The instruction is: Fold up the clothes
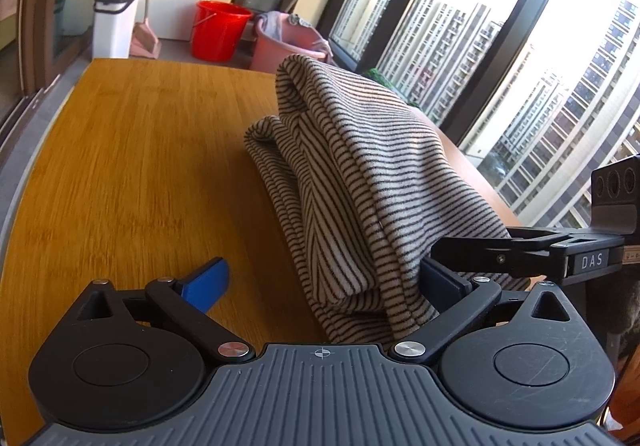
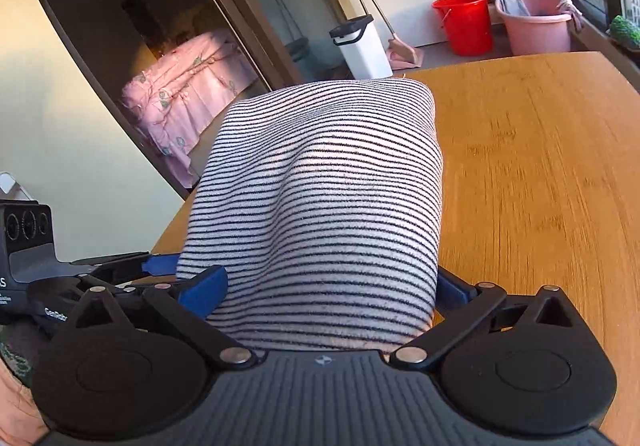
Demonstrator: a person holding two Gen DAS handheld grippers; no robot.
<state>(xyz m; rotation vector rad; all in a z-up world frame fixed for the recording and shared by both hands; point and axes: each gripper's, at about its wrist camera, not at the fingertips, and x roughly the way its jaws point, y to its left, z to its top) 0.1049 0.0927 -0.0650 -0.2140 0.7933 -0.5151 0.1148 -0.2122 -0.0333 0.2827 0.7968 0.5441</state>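
Note:
A folded grey-and-black striped garment [image 1: 352,174] lies lengthwise on the wooden table [image 1: 132,150], bulging upward at its far end. My left gripper [image 1: 324,282] is open at the garment's near end. Its left finger [image 1: 208,282] stands clear over bare wood, and the right finger is against the cloth's side. In the right wrist view the garment [image 2: 320,206] fills the whole gap of my right gripper [image 2: 328,290], whose jaws are spread wide on either side of it. The right gripper [image 1: 464,250] reaches in from the right in the left wrist view. The left gripper [image 2: 156,264] shows at the left in the right wrist view.
Past the table's far edge stand a red bucket [image 1: 218,30], a pink basin [image 1: 288,42] with cloths and a white bin [image 1: 114,24]. Large windows run along the right. A doorway opens onto a bed with pink bedding [image 2: 180,98].

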